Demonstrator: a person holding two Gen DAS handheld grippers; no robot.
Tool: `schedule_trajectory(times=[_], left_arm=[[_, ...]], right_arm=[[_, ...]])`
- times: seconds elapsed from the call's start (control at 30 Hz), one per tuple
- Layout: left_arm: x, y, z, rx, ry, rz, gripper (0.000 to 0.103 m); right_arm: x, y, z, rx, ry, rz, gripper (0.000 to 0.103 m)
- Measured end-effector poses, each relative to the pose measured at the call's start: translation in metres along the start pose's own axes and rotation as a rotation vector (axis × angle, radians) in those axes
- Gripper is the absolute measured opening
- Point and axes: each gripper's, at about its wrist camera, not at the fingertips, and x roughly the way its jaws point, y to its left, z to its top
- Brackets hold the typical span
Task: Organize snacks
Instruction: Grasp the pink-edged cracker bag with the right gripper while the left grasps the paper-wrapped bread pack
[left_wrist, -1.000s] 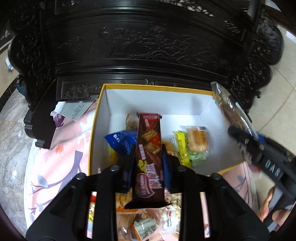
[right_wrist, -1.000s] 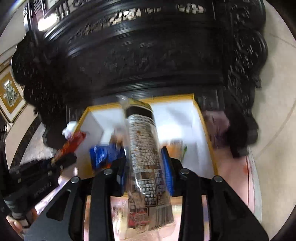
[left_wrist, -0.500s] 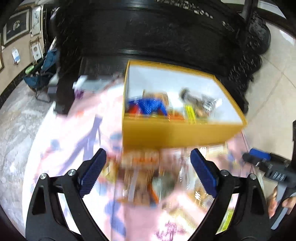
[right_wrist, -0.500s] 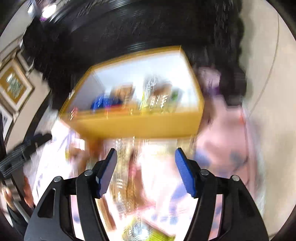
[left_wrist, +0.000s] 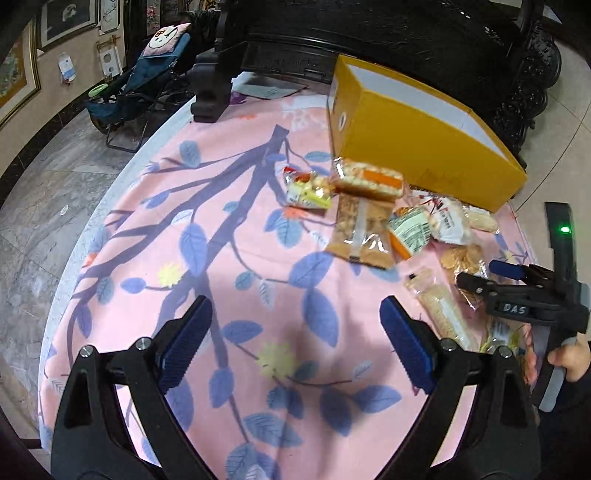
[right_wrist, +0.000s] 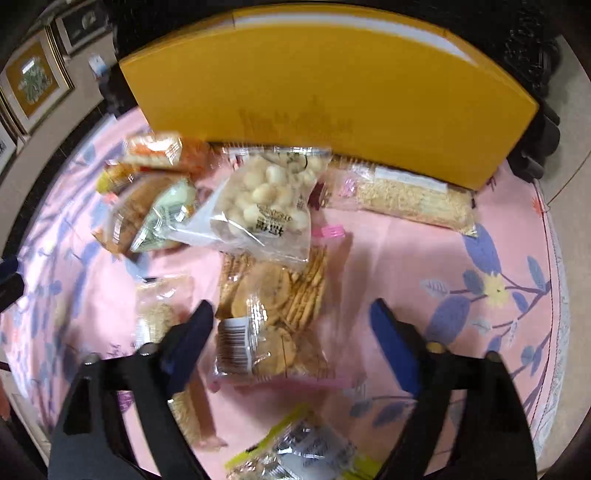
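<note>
The yellow box (left_wrist: 417, 147) (right_wrist: 332, 92) stands at the far side of the pink leaf-print cloth (left_wrist: 229, 258); its inside is hidden from here. Loose snacks lie in front of it: an orange wafer packet (left_wrist: 369, 179), a clear nut packet (left_wrist: 360, 232), a bag of white balls (right_wrist: 266, 206) and a long oat bar (right_wrist: 410, 201). My left gripper (left_wrist: 295, 310) is open over bare cloth, left of the pile. My right gripper (right_wrist: 291, 310) (left_wrist: 480, 275) hangs low over a cracker bag (right_wrist: 273, 295); its jaws are opening, and the bag lies beneath the gap, untouched by the pads.
Dark carved wooden furniture (left_wrist: 406, 37) rises right behind the box. A blue folding chair (left_wrist: 147, 81) stands on the marble floor to the left. Papers (left_wrist: 266, 86) lie at the cloth's far edge. A yellow-green packet (right_wrist: 303, 450) lies near the front.
A second ago each gripper held a snack over the open box. Both have let go, opened wide and drawn back and down to the cloth in front of the box.
</note>
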Motion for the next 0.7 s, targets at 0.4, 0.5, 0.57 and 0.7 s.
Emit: schedule_trajectory(times=[0.4,0.5,0.57,0.7], left_arm=[[0.052,-0.050,0.032,0.151,0.014,0.025,0.094],[0.070,-0.051,0.039,0.156,0.033,0.020,0.094],[0.080,-0.052,0.043,0.155,0.048,0.007,0.094],[0.100,-0.054,0.053,0.160,0.079,-0.024,0.094]], right_arm=[[-0.016,0.012,-0.040,0.011,-0.091,0.002,0.053],[-0.018,0.007,-0.046,0.035,-0.101,0.036,0.053],[-0.019,0.002,-0.047,0.051,-0.101,0.058,0.053],[-0.023,-0.003,-0.049,0.060,-0.108,0.068,0.054]])
